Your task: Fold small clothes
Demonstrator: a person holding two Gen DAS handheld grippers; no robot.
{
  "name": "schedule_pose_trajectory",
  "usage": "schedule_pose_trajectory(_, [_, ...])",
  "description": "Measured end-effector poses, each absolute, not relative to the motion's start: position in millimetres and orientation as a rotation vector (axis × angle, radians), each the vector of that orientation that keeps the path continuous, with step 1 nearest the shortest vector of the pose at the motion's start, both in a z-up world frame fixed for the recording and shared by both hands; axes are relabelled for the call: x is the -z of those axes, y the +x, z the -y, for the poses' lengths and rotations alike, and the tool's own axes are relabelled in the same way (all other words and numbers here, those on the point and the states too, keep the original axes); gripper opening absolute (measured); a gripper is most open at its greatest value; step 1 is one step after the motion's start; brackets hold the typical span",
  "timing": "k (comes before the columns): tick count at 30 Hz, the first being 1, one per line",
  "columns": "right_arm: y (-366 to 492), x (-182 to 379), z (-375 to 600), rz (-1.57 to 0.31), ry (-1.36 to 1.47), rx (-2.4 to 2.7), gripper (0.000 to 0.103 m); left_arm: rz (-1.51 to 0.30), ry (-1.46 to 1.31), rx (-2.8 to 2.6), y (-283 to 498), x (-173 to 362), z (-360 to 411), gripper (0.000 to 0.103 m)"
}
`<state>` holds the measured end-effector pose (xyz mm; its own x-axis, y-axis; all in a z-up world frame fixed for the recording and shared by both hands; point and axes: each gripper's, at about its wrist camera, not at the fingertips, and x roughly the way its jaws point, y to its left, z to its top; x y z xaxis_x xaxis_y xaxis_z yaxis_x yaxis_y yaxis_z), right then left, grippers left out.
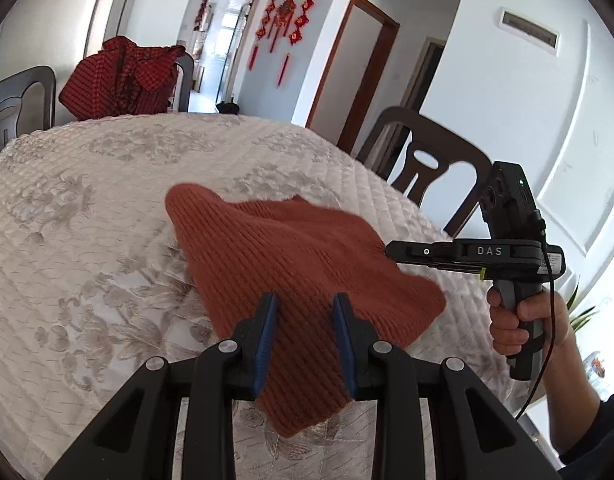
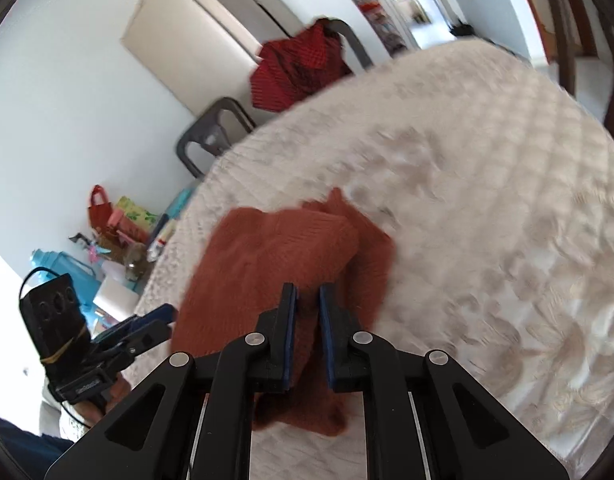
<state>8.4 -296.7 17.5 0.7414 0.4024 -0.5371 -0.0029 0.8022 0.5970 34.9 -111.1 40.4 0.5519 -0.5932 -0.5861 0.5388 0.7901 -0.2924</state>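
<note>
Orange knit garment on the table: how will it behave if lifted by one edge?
Probably floppy: the orange knit garment already lies in soft creased layers on the quilted cloth. Its fuzzy ribbing suggests the pads will hold rather than slip. Likely light, so lower layers may drag along.

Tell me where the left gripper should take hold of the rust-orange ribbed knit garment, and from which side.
Grip the near hem of the rust-orange ribbed knit garment, coming from the person's side, low along the quilted cream floral tablecloth. That edge lies loose nearest the left gripper, whose fingers straddle it with a wide gap. The right gripper seems to pinch the right edge, though blur leaves this uncertain.
</note>
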Motion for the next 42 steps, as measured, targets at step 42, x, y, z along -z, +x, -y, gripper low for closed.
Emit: schedule_pose_trajectory(42, [-7.7, -36.2, 256.5, -0.652, 0.405, -0.179, 0.013, -0.775, -0.005, 0.529, 83.8, -24.5, 129.8, 0.037])
